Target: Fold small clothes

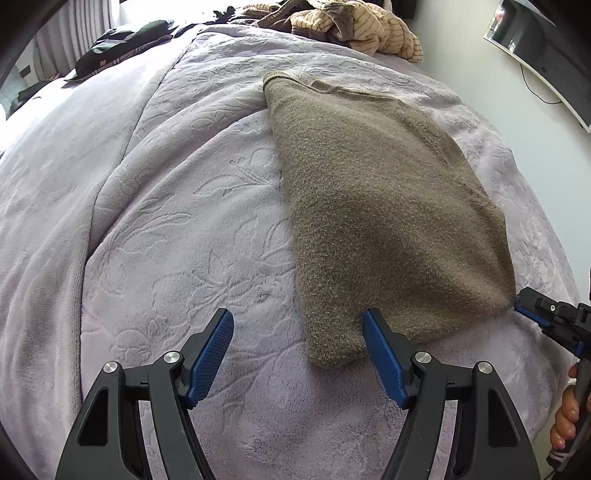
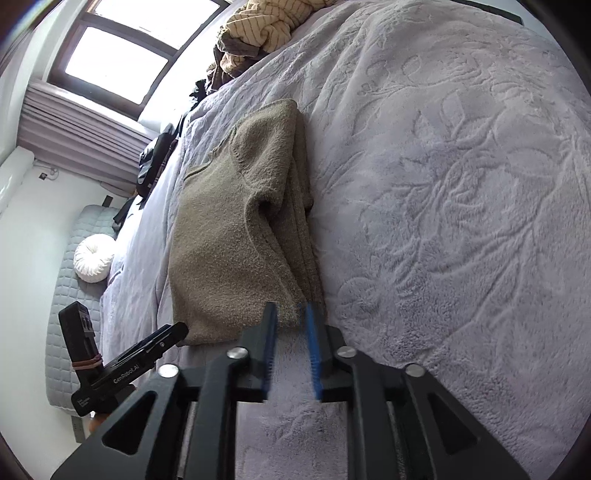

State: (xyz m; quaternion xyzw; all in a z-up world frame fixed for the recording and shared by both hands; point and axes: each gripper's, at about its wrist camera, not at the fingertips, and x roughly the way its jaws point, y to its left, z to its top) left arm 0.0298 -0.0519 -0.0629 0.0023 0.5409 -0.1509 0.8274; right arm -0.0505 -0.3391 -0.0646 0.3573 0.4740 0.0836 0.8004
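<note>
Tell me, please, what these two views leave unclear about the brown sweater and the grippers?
- Brown sweater: its underside and tucked sleeves are hidden by its own top layer, left wrist view.
- Right gripper: blue pads blurred; contact with the sweater edge unclear, right wrist view.
- Clothes pile: cut off by the top edge.
- Left gripper: open; the body hides the blanket below.

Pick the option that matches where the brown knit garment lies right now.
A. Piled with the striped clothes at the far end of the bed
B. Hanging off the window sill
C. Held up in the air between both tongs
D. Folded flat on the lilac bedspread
D: the brown knit garment lies folded flat on the lilac bedspread, apart from the striped clothes at the far end.
</note>
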